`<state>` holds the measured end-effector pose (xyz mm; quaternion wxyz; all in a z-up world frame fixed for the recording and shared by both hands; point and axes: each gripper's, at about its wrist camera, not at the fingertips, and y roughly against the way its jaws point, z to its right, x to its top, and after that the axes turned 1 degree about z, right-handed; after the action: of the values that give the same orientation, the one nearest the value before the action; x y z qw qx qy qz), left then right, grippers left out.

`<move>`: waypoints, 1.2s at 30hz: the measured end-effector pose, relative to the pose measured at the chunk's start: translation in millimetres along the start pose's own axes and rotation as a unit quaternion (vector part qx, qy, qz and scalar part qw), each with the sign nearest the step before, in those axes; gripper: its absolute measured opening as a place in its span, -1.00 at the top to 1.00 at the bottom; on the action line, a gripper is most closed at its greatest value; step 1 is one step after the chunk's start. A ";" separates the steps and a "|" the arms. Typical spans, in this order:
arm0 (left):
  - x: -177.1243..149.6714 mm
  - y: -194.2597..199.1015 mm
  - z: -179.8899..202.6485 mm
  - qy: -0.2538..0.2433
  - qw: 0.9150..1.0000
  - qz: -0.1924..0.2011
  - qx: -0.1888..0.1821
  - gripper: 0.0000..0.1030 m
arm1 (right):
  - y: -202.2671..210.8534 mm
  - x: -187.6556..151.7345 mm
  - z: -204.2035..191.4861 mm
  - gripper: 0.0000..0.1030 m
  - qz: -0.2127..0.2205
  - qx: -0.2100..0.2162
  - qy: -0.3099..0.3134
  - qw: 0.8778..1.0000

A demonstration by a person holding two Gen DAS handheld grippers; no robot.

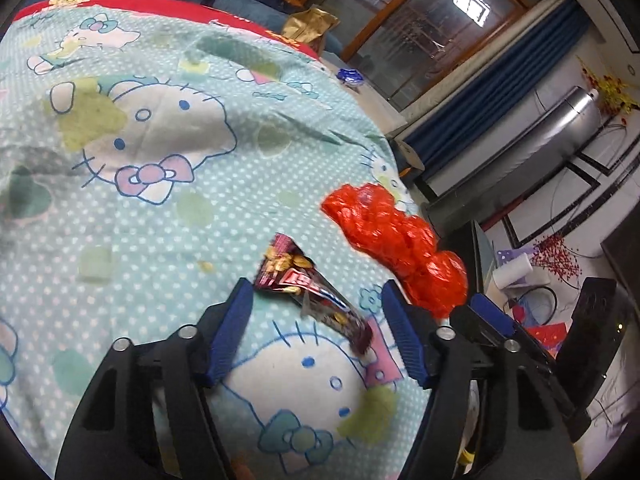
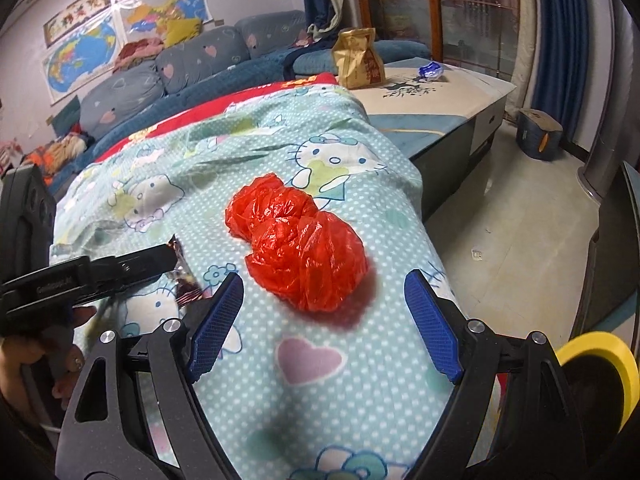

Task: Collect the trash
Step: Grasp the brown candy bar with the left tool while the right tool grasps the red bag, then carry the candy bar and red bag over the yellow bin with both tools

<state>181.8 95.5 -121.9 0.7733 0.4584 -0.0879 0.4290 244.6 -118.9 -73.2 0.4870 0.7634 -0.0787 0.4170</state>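
I had both tools over the blanket (image 2: 360, 380), the pale blue one with the cartoon cats, and I will place everything against the red bag (image 2: 298, 246) lying crumpled on it.

My right gripper (image 2: 324, 320) was spread wide, with the red bag just ahead of its fingertips and centred between them, not yet touched. My left gripper (image 1: 316, 328) was also spread, though less wide, and the snack wrapper (image 1: 308, 290) lay between its pads (image 1: 230, 332) without being pressed. From the left camera the wrapper sat just beside the red bag, on the side away from the blanket's edge. Farther behind the bag, on the low table (image 2: 460, 92) past the blanket, stood a brown paper bag (image 2: 358, 58) and a small blue wrapper (image 2: 431, 70).

I judged the red bag to be thin plastic film: almost weightless, soft, springy and slick. It would squash down to very little, so I thought the grip should go across the thick middle of the bundle, where the folds bunch up, rather than on a loose edge that could slide out.

The snack wrapper looked like glossy foil, light, flat and crackly, stiff only along its sealed ends. Lying nearly flat on soft cloth, it seemed likely to let the pads catch blanket with it. I reckoned the raised, creased middle was the better place to pinch.
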 end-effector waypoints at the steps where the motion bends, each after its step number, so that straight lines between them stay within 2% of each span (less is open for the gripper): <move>1: 1.6 -2.3 0.8 -0.001 1.000 0.001 0.001 -0.18 | -3.8 0.9 -0.3 -0.43 -0.002 -0.001 0.002 1.000; 4: 4.1 -7.3 2.8 -0.005 1.000 0.002 0.010 -0.07 | -13.5 2.3 0.2 -0.25 -0.009 0.005 -0.004 1.000; 8: 5.8 -13.3 5.2 -0.020 0.999 0.004 0.034 0.27 | -20.9 -0.2 -4.5 0.41 -0.016 0.034 -0.009 0.999; 11: 6.4 -15.0 5.9 -0.033 0.999 0.002 0.039 0.37 | -17.6 -7.1 -10.9 0.62 -0.006 0.040 -0.007 0.999; 13: 5.4 -14.1 6.5 -0.035 0.999 0.000 0.032 0.51 | -11.1 -11.8 -13.5 0.68 0.003 0.046 -0.011 0.999; 19: -8.5 -4.7 19.8 -0.064 0.998 0.002 0.021 0.68 | 20.1 -26.0 -14.6 0.73 0.033 0.050 -0.028 0.998; 26: -24.1 9.7 47.0 -0.103 0.995 0.008 0.006 0.70 | 54.6 -37.3 -4.3 0.74 0.055 0.039 -0.050 0.996; 36: -38.4 27.8 89.9 -0.153 0.988 0.021 -0.019 0.70 | 93.0 -53.3 21.6 0.74 0.075 -0.002 -0.085 0.993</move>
<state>160.6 8.5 -73.9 0.7499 0.5019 -0.2236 0.3683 173.6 -199.4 -52.0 0.4469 0.7874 -0.1780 0.3856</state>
